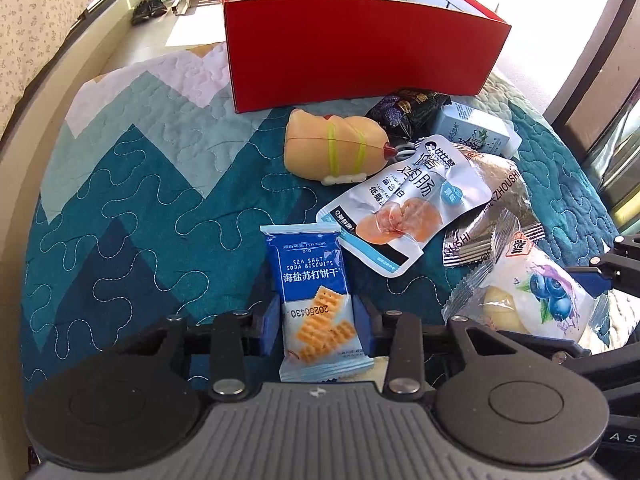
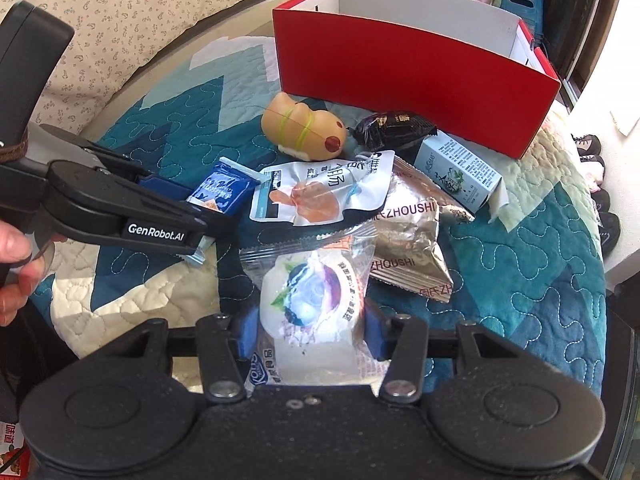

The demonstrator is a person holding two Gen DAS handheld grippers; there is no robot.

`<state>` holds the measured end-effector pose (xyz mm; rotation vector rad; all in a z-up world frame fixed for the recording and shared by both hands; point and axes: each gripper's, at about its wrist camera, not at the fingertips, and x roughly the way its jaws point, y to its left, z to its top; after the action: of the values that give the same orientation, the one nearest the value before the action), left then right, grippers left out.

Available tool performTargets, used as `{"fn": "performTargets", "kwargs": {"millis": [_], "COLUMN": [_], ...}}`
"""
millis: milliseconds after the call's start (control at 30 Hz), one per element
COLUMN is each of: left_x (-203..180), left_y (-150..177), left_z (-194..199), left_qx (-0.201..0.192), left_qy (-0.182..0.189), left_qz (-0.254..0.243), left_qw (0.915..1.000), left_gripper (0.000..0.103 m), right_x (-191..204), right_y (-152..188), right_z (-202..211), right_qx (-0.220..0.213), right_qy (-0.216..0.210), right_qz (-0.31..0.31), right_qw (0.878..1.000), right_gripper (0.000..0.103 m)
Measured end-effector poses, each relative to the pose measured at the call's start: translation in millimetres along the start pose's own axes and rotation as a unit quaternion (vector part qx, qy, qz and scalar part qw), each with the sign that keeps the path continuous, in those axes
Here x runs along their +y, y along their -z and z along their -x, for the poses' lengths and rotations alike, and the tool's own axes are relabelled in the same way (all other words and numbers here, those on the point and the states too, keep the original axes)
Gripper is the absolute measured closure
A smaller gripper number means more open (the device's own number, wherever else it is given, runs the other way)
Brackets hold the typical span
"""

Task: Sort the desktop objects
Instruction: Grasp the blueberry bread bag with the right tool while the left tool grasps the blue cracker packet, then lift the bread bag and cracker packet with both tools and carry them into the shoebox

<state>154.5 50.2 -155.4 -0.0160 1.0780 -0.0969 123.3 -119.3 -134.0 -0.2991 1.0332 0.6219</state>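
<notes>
So from the left wrist view, the left gripper [image 1: 318,320] has its blue pads pressed against both long edges of the sea salt soda biscuit packet [image 1: 314,288], pinching it across its short width; the packet's long axis runs straight ahead along the fingers, pointing roughly toward the red box [image 1: 360,52] further up the quilt [image 1: 120,200]. That's the relation that matters imo: the box sits dead ahead and beyond the pile, open top facing up, so the packet would need to go up and forward over the near wall. Between packet and box lie the chicken sausage pouch [image 1: 404,204] and a tan capybara-ish toy [image 1: 336,146], just in front of the box. From the right wrist view, the right gripper [image 2: 310,332] is squeezed onto the blueberry snack bag [image 2: 310,292], pads dented into its sides, bag's long axis also running away toward the red box [image 2: 416,80]. Here the box is ahead and a bit right, with the silver foil packet [image 2: 412,236] and a small pale blue carton [image 2: 460,170] in between. The left gripper [image 2: 218,204] shows at left, farther from the box.
</notes>
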Motion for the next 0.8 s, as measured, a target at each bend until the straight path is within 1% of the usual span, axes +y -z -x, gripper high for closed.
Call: {"fn": "performTargets", "kwargs": {"millis": [167, 333, 467, 800], "left_x": [-2.3, -4.4, -10.8, -24.0], "left_y": [4.0, 7.3, 7.3, -3.2], "left_z": [11.1, 25.9, 44.1, 84.7], "left_qx": [-0.007, -0.016, -0.032, -0.059], "left_qy": [0.006, 0.014, 0.016, 0.034], "left_qz": [-0.003, 0.004, 0.003, 0.011], "left_qw": [1.0, 0.9998, 0.9993, 0.9976], "left_gripper": [0.066, 0.066, 0.066, 0.066], "right_x": [-6.7, -10.7, -11.8, -12.4], "right_y": [4.8, 7.5, 7.5, -3.8], "right_z": [9.8, 24.0, 36.3, 75.6], "right_qx": [0.0, -0.01, -0.02, -0.062], "right_qy": [0.006, 0.011, 0.013, 0.012], "right_qz": [-0.026, -0.047, -0.059, -0.078], "right_qw": [1.0, 0.999, 0.998, 0.995], "right_gripper": [0.054, 0.054, 0.054, 0.054]}}
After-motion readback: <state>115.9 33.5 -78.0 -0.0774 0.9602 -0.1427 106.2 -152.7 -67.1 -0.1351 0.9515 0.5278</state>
